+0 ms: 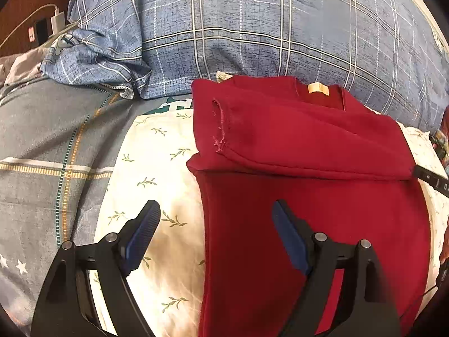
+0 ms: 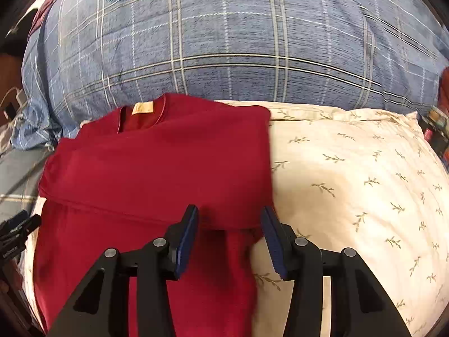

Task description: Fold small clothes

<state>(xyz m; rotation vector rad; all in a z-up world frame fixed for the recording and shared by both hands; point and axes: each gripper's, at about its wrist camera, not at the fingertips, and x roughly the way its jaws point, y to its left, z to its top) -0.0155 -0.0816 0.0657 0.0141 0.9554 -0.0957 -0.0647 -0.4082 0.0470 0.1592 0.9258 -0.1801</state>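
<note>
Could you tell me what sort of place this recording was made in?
Most likely a bedroom, on a bed: a red shirt lies on a leaf-print pillow, with a plaid duvet behind and a charger plugged in nearby.

Bare pillow (image 2: 364, 174) right of the shirt (image 2: 157, 163) lies free; the bulky blue duvet (image 2: 238, 42) walls off the far side.
</note>
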